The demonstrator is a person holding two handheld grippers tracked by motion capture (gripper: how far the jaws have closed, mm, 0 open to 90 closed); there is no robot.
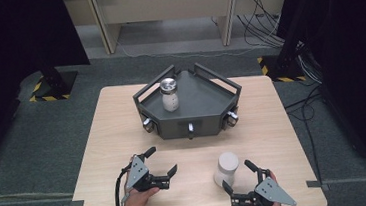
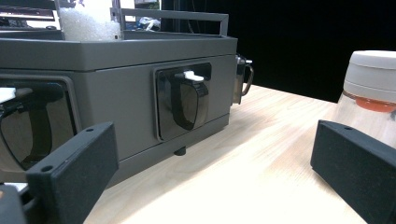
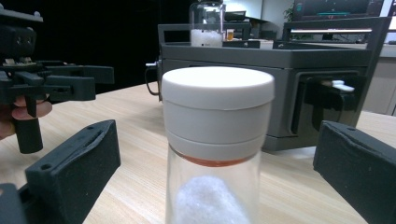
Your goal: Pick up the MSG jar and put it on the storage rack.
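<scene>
Up close, jar (image 3: 217,144) between gaping right tongs (image 3: 215,186) — orange seal

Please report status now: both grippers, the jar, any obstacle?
Left gripper open, holding nothing. Right gripper open around white-capped jar, no contact yet. Jar upright on table. Nothing in the way.

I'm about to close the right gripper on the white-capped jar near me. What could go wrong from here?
1. The jar is tall and narrow, standing upright between the right gripper's open jaws; an off-centre close might tip it.
2. Its body looks like smooth clear glass below the white cap, so a low grip might slip.
3. The left gripper, also open, sits close by; swinging the jar leftward could clip it.
</scene>
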